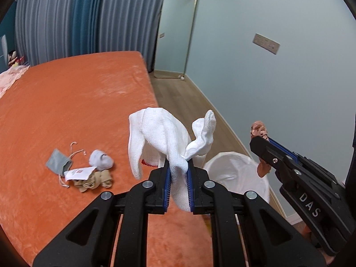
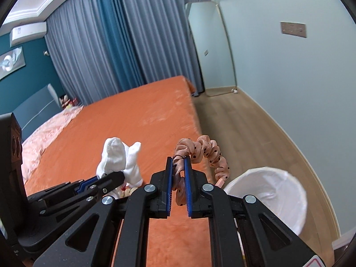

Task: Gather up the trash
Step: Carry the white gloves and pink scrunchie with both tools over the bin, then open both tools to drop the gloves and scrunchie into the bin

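Note:
My left gripper (image 1: 179, 162) is shut on a white knitted glove (image 1: 160, 131), which hangs bunched above the orange bed (image 1: 73, 102); the glove (image 2: 118, 155) and left gripper (image 2: 115, 175) also show at the left of the right wrist view. My right gripper (image 2: 179, 160) is shut on a pink ruffled hairband with black dots (image 2: 207, 151), which arcs to the right; the right gripper (image 1: 260, 139) and the hairband (image 1: 258, 129) appear at the right of the left wrist view. A white-lined trash bin (image 1: 235, 173) (image 2: 269, 195) stands on the floor beside the bed, below and right of both grippers.
On the bed lie a grey drawstring pouch (image 1: 58, 161), a grey balled sock (image 1: 101, 159), a white paper tag (image 1: 79, 173) and beige socks (image 1: 95, 183). A pink quilt (image 2: 42, 133) covers the bed's far left. A floor mirror (image 2: 211, 49) leans on the wall; wooden floor (image 2: 244, 133) runs alongside.

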`<state>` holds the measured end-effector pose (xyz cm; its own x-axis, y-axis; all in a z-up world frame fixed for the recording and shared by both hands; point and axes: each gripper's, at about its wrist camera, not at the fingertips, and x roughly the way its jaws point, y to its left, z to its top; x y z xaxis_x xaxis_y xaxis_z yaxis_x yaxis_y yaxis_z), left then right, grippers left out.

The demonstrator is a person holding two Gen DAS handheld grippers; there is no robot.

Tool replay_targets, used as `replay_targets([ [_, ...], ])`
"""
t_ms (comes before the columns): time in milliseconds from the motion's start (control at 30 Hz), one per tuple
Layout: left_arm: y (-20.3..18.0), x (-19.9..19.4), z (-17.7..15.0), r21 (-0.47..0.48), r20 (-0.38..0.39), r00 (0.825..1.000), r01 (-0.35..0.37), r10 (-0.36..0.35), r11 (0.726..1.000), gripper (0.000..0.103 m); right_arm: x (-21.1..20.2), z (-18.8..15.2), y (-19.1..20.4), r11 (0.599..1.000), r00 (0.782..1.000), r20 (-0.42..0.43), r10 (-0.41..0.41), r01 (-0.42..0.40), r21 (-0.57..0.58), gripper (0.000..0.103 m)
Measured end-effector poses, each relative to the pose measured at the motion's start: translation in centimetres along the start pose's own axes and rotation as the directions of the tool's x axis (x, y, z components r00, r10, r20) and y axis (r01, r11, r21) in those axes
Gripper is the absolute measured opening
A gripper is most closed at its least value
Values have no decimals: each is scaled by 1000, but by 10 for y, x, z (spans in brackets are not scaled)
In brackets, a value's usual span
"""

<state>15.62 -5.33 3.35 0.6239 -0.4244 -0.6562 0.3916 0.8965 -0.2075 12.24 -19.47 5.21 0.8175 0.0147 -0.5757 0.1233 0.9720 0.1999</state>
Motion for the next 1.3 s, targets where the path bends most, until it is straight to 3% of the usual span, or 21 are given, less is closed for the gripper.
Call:
replay_targets([
  [633, -110, 10, 6, 113, -20, 991, 131, -130, 985, 12, -48, 6, -87, 990, 991, 68, -113, 107, 89, 9],
  [1300, -147, 41, -6, 144, -89, 983, 173, -161, 974, 13, -44, -14, -128, 977, 986, 35, -162, 155, 143, 10],
])
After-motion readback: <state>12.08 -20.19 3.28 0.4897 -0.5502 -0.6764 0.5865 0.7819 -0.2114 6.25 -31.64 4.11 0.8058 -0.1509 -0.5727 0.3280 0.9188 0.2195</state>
